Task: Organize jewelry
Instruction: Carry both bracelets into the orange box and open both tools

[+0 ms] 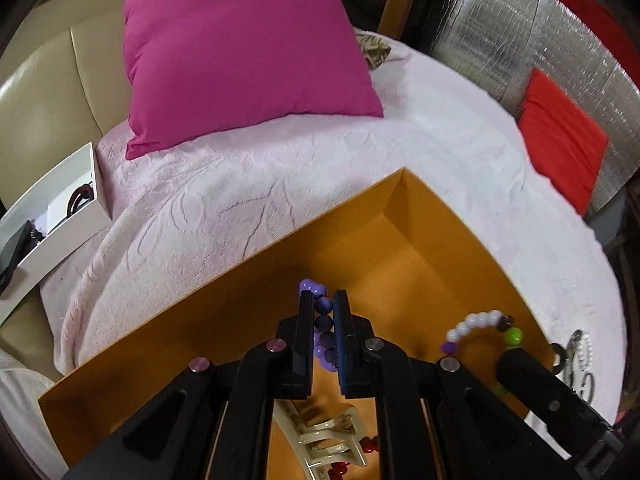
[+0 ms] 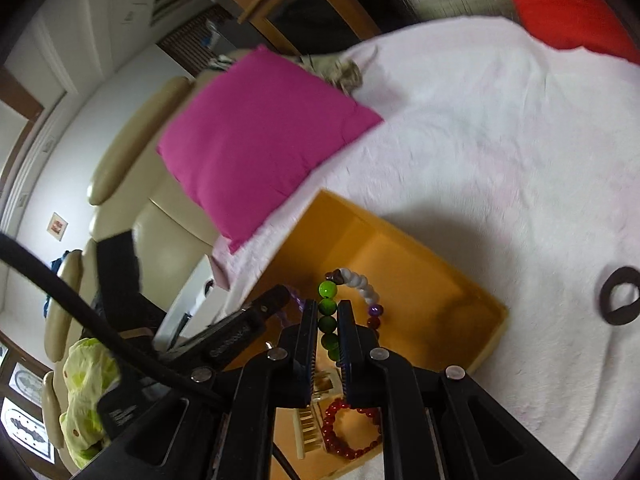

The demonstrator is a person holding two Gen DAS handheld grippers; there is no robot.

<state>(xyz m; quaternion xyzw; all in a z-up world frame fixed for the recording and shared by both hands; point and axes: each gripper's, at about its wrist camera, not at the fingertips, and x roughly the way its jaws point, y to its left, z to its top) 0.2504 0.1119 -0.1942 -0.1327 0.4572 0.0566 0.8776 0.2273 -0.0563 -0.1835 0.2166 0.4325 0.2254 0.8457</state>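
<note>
An open orange box [image 1: 420, 240] [image 2: 424, 280] lies on a pale pink bedspread. Over its inside, my left gripper [image 1: 323, 294] is shut on a purple bead bracelet [image 1: 323, 320]. My right gripper [image 2: 324, 304] is shut on a bracelet of green, white and purple beads [image 2: 327, 290], also above the box; that bracelet [image 1: 480, 322] and the right gripper's finger [image 1: 520, 364] show at the right of the left wrist view. A cream hair claw [image 1: 320, 436] and a red bead bracelet [image 2: 348, 428] lie on the box floor. The left gripper [image 2: 276, 298] appears left of the right one.
A magenta pillow [image 1: 240, 48] [image 2: 260, 136] rests on the bedspread [image 1: 400, 140] behind the box. A white box [image 1: 60, 216] with dark items sits at the left edge. A dark hair tie [image 2: 620, 296] and other jewelry [image 1: 576, 360] lie on the cover to the right. A red cushion [image 1: 560, 148] sits far right.
</note>
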